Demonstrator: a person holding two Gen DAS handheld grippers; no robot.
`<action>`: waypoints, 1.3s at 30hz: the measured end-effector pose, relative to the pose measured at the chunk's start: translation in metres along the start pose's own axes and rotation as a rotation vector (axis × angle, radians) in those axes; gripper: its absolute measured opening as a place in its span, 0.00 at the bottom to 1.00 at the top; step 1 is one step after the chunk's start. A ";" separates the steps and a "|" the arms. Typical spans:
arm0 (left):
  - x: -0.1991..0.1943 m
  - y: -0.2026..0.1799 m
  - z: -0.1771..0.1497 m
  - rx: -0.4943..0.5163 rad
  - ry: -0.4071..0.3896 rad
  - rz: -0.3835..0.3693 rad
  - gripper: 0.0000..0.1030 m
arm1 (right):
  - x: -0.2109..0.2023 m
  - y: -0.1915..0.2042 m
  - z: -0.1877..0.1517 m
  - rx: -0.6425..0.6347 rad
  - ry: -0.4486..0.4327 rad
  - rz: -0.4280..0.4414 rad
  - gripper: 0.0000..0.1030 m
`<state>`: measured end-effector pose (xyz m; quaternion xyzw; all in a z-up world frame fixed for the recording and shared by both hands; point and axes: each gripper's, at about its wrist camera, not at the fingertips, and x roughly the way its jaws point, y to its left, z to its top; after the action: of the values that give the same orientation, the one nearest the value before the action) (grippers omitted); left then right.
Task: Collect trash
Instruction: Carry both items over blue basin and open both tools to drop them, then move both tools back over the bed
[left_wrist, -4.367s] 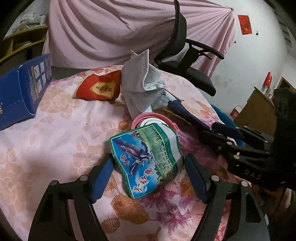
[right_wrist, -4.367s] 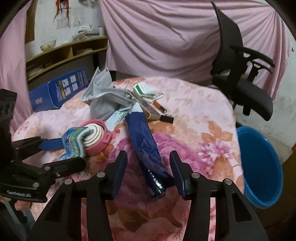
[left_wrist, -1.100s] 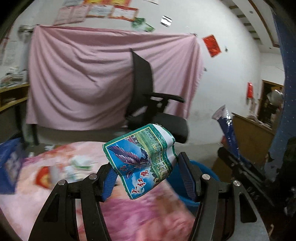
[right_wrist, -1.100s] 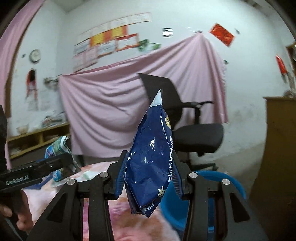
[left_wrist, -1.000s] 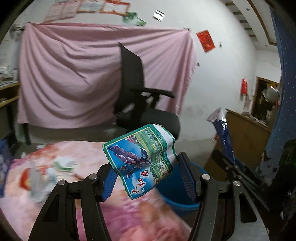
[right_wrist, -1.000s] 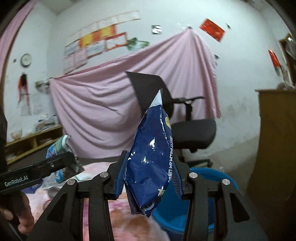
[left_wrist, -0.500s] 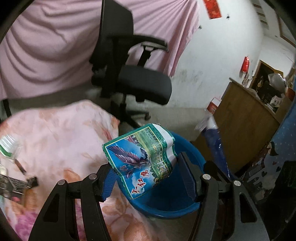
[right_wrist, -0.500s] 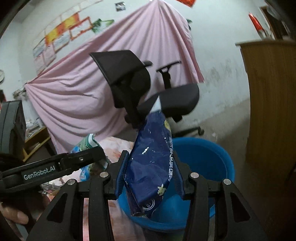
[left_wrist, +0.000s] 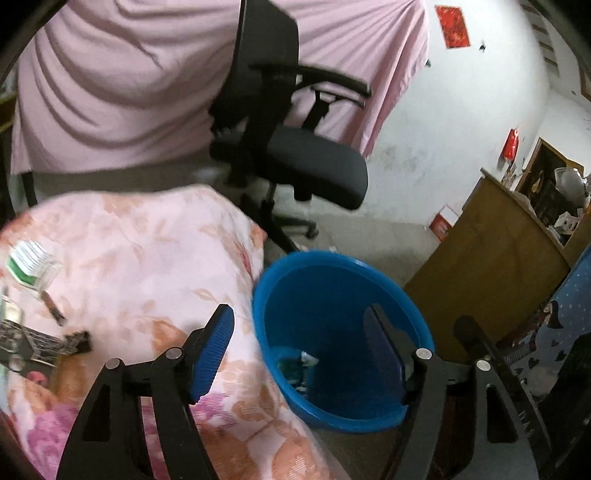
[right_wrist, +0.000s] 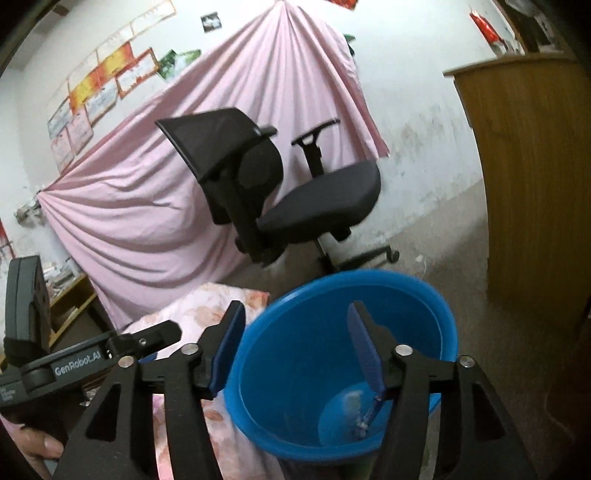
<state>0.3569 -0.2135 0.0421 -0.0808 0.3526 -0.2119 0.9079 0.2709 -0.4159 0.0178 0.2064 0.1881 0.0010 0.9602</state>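
My left gripper (left_wrist: 297, 321) hangs over the blue bucket (left_wrist: 343, 266) beside the table; its jaws are opening and nothing is between them. The green printed wrapper (left_wrist: 299, 363) lies blurred at the bucket's bottom. In the right wrist view my right gripper (right_wrist: 295, 314) is also above the bucket (right_wrist: 369, 277), its jaws opening and empty. The dark blue snack bag (right_wrist: 369, 410) is down inside the bucket, partly behind the right finger.
The table under a pink flowered cloth (left_wrist: 147, 258) touches the bucket's left side and carries a green-white packet (left_wrist: 31, 264) and small litter. A black office chair (left_wrist: 314, 173) stands behind the bucket. A wooden cabinet (left_wrist: 491, 258) is to the right.
Both grippers swung from the table over the bucket, tilted down and opened. The green wrapper and the blue bag left the jaws and are now in the bucket.
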 end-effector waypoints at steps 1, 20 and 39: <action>-0.011 0.001 -0.001 0.010 -0.034 0.009 0.65 | -0.004 0.003 0.002 -0.005 -0.019 0.006 0.63; -0.194 0.077 -0.045 0.016 -0.527 0.228 0.98 | -0.073 0.115 0.002 -0.245 -0.345 0.197 1.00; -0.266 0.155 -0.119 -0.014 -0.568 0.431 0.98 | -0.074 0.218 -0.053 -0.522 -0.277 0.336 1.00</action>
<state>0.1516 0.0432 0.0694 -0.0664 0.0967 0.0178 0.9929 0.1991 -0.2011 0.0864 -0.0199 0.0127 0.1794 0.9835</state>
